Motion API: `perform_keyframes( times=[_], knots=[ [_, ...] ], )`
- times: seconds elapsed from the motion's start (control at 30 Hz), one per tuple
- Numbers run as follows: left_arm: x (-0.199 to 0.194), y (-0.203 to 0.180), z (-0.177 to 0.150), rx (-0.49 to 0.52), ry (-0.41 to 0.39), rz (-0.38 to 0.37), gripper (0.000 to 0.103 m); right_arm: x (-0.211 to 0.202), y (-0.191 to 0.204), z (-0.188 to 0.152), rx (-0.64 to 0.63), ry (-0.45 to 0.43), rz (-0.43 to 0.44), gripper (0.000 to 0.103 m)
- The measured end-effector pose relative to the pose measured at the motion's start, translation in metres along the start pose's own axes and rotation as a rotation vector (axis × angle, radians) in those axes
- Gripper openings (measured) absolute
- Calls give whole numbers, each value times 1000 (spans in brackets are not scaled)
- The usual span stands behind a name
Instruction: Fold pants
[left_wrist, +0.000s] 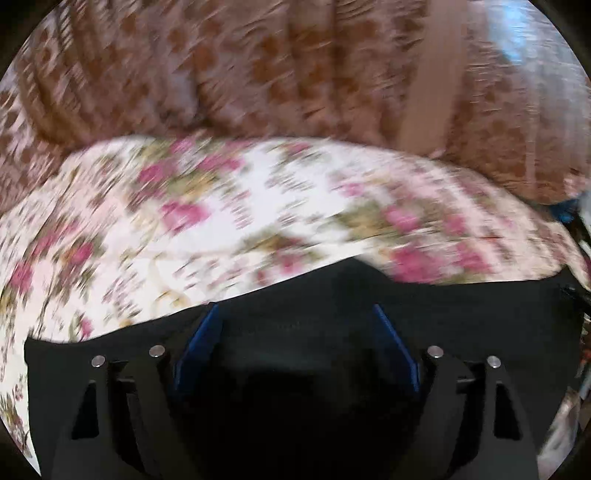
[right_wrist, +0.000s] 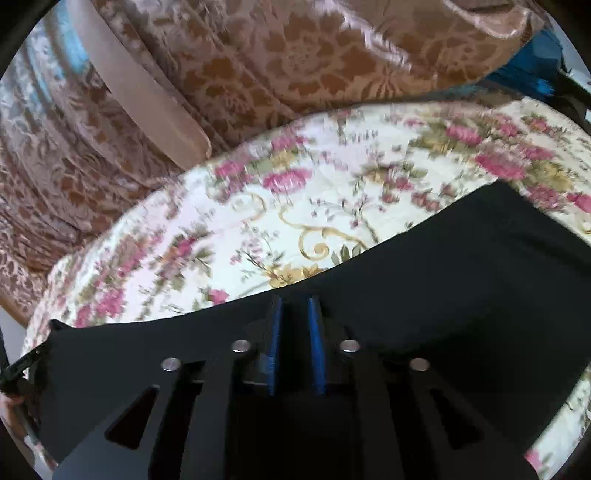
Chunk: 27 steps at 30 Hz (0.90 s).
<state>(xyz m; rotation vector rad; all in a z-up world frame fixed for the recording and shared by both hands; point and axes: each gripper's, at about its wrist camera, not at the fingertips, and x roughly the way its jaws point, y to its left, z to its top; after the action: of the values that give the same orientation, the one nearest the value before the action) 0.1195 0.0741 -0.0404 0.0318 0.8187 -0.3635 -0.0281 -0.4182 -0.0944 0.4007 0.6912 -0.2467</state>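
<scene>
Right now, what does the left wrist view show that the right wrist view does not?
Only the left view shows the left gripper, its blue pads wide apart over the black pants. Only the right view shows the right gripper, its pads close together with dark cloth between them, and a gold scroll print on the bedspread. Both share the pants, the floral bedspread and the brown curtain.

left claw (left_wrist: 295, 314): black linkage, silver rivets, blue pads | right claw (right_wrist: 295, 306): same
</scene>
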Motion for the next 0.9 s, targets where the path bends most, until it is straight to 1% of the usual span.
perform_keyframes(
  times=[0.07,0.1,0.13,0.17,0.23,0.27,0.3,0.33,0.37,0.4,0.43,0.47,0.53,0.57,0.63,0.67,0.77,0.83,0.9],
  knots=[
    [-3,-24,5,49,3,-50,72,-15,3,-2,-44,-37,-26,20],
    [2,-34,7,69,17,-59,64,-19,3,-3,-55,-45,-36,20],
    [6,-40,8,78,30,-68,59,-23,2,-2,-60,-53,-41,20],
    [15,-47,10,86,51,-83,57,-26,-2,-2,-54,-51,-44,20],
    [34,-54,12,86,78,-65,56,-27,-9,-3,-36,-31,-61,20],
    [42,-54,13,74,86,-50,56,-27,-16,-4,-25,-29,-87,20],
    [52,-50,15,56,90,-32,61,-27,-19,-5,-19,-29,-100,20],
    [58,-48,17,43,95,-25,71,-26,-27,-5,2,-22,-129,20],
    [64,-46,17,29,101,-21,74,-25,-34,-6,21,-15,-146,20],
    [70,-42,20,10,103,-26,77,-22,-44,-7,55,-3,-159,20],
    [73,-38,21,-9,100,-33,79,-20,-53,-8,87,1,-143,20],
    [79,-31,24,-35,103,-30,79,-19,-59,-8,113,-4,-125,20],
    [91,-20,25,-72,129,-16,79,-19,-66,-8,151,-21,-117,20],
    [97,-16,25,-92,143,-26,79,-19,-68,-8,167,-28,-115,19],
    [100,-18,25,-81,138,-14,80,-16,-73,-10,195,-48,-105,19],
    [100,-20,24,-69,136,-3,80,-15,-73,-11,189,-61,-104,19],
    [98,-17,25,-82,130,-20,80,-15,-66,-16,134,-102,-132,19],
    [90,-17,26,-79,112,-22,79,-16,-66,-15,137,-106,-127,19],
    [73,-21,27,-68,69,-6,82,-20,-70,-14,158,-110,-105,20]
  ],
)
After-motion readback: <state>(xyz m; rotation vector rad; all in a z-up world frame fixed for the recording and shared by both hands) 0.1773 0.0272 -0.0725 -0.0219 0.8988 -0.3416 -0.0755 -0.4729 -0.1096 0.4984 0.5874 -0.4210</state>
